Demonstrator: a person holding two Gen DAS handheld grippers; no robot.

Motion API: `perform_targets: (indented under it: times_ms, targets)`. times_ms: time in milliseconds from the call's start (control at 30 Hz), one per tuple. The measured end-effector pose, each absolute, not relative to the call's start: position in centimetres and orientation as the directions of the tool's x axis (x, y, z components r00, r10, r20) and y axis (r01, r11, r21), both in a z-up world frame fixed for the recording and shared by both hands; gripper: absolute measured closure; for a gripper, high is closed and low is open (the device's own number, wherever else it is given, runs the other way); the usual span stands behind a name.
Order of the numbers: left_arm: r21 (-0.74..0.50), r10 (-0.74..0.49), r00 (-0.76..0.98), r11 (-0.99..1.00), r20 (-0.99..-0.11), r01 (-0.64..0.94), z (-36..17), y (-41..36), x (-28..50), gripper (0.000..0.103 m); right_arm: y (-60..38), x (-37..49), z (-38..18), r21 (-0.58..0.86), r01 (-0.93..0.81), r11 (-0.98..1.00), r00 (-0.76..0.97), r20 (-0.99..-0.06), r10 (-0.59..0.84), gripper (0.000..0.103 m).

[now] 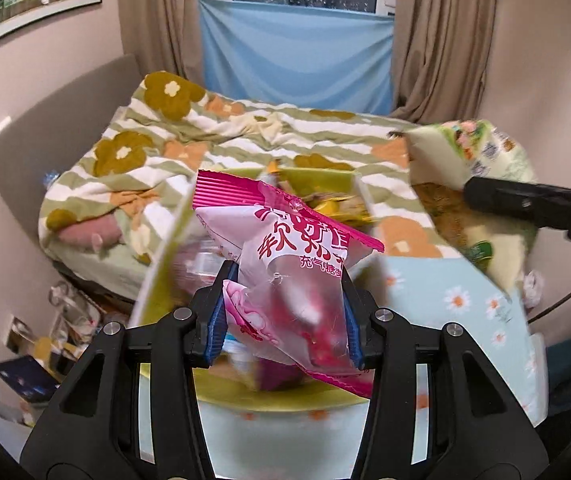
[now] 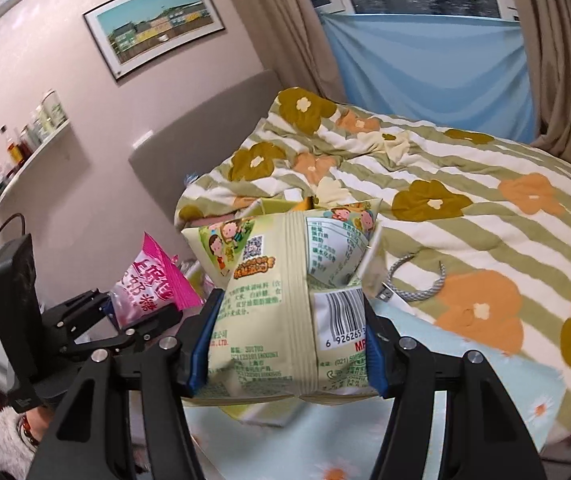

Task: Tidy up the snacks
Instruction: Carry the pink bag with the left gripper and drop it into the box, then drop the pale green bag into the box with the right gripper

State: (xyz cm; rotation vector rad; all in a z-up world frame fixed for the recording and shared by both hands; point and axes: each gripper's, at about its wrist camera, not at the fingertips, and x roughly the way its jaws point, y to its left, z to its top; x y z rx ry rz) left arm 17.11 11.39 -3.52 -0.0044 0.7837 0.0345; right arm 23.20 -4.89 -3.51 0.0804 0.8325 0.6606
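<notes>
Where curtains (image 2: 285, 40) frame blue cloth (image 2: 437, 64), flowered quilt (image 2: 465, 184) (rumpled), framed picture (image 2: 153, 24)

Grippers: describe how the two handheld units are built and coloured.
The left gripper and right gripper share one build: matte black angular link arms with silver round pivot bolts, and blue ribbed pads lining the fingers. The right wrist view shows a black boxy block and thin black cable behind the left unit.
</notes>
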Motion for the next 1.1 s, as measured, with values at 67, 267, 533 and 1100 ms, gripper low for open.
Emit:
perform_targets:
  times_ms: [67, 267, 533, 1100]
  targets:
    - [0.026, 0.030, 0.697, 1.000, -0.716, -0.016, -4.4, 12.9, 17.7, 0.059, -2.9, 23.0, -3.8, 0.331, -0.477, 0.814, 0.500, -0.660, 0.561, 0.046]
    - [0.034, -0.007, 0.645, 0.998, -0.764, 0.052, -7.7, 16.5, 19.2, 0.058, 1.2, 21.8, -5.3, 0.336, -0.367, 0.867, 0.546, -0.677, 0.493, 0.046]
    - [-0.029, -0.081, 0.637, 0.995, -0.767, 0.093, -9.4, 18.9, 18.6, 0.000, 4.3, 20.8, -6.2, 0.292, -0.292, 0.911, 0.561, -0.719, 0.410, 0.046]
    - [0.061, 0.043, 0.657, 0.998, -0.753, 0.005, -8.0, 23.5, 16.8, 0.000, 9.3, 22.1, -8.4, 0.277, -0.287, 0.917, 0.542, -0.743, 0.393, 0.018]
